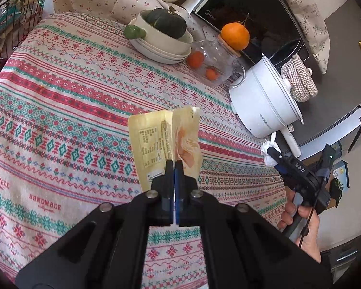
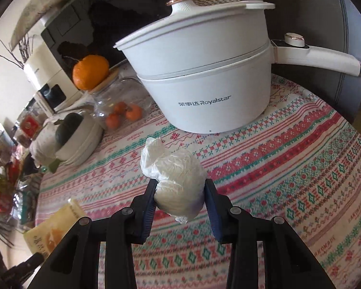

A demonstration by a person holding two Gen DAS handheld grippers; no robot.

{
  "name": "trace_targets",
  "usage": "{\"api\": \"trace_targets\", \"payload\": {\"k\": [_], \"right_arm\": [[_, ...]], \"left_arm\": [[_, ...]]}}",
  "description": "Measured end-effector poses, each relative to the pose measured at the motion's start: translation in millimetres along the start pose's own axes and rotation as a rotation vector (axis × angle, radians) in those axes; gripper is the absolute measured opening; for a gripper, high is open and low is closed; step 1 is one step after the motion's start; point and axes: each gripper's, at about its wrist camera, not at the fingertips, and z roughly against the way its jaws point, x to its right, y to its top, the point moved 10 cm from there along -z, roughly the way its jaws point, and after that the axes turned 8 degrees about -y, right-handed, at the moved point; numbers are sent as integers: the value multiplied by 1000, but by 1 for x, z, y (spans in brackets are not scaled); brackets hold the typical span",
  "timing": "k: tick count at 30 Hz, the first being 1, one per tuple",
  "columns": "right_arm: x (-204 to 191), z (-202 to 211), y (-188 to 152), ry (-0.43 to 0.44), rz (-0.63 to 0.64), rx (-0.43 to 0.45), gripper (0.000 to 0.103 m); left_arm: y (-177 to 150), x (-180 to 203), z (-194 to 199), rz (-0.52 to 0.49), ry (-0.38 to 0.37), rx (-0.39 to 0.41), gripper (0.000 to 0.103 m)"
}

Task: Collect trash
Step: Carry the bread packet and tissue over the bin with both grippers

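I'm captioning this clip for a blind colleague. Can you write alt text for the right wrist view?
The right gripper is shut on a crumpled white tissue ball above a patterned tablecloth. Behind it stands a white electric pot; to the left, a glass jar holding small oranges.

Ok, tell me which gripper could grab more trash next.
Neither, probably. The left gripper is shut on the yellow wrapper; the right gripper clamps the crumpled tissue. Both need emptying first.
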Motion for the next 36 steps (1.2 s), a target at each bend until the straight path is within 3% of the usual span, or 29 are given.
{"api": "trace_targets", "payload": {"k": [11,16,20,28,33,36], "right_arm": [[-15,124,-65,263,83,-78,39],[-15,172,-87,348,106,-71,39],[-9,210,-94,412,109,-13,39],[-1,253,-85,398,185,122,40],[20,259,-89,264,272,177,40],[45,249,-101,181,302,142,40]], "left_arm": [[-57,62,35,-8,-62,13,0],[-89,87,37,6,-113,-5,0],[-116,103,32,-12,-139,-31,0],[-160,144,10,-140,-194,-131,0],[-193,160,-4,-201,-223,-230,0],[-219,170,-14,-259,-228,-306,0]]}}
